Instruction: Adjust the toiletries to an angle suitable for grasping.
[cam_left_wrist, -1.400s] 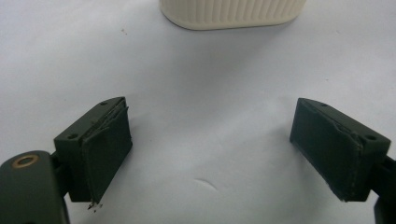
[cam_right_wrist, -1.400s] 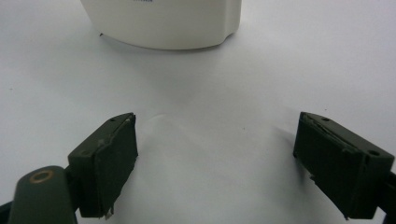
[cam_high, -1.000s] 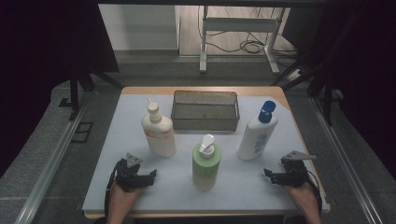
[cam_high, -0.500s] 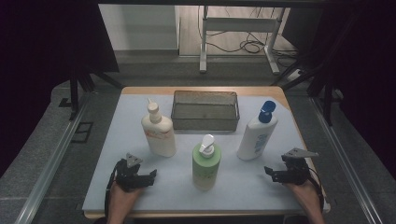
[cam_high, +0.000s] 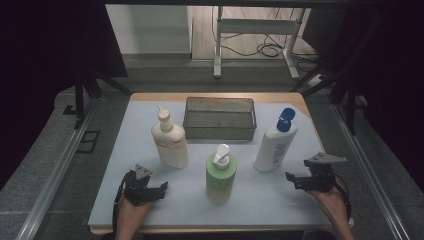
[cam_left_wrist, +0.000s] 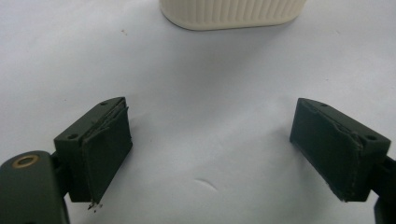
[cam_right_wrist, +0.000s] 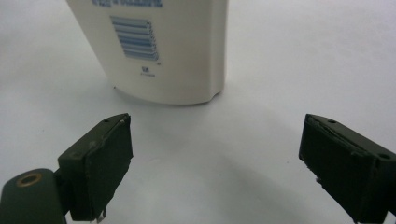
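Three bottles stand on the pale table mat (cam_high: 270, 195): a cream pump bottle (cam_high: 170, 142) at the left, a green pump bottle (cam_high: 220, 175) in the middle front, and a white bottle with a blue cap (cam_high: 275, 142) at the right. My left gripper (cam_high: 161, 188) rests low at the front left, open and empty, its jaws wide over bare mat with the cream bottle's base (cam_left_wrist: 233, 13) ahead. My right gripper (cam_high: 291, 179) hovers at the front right, open and empty, facing the white bottle's base (cam_right_wrist: 159, 51).
A dark wire mesh basket (cam_high: 220, 119) sits at the back middle of the mat, between the cream and white bottles. Metal rails run along both sides of the table. A white stand and cables lie on the floor beyond the far edge.
My right gripper has shifted slightly, rising a little off the mat. The left gripper and all three bottles have stayed where they were.
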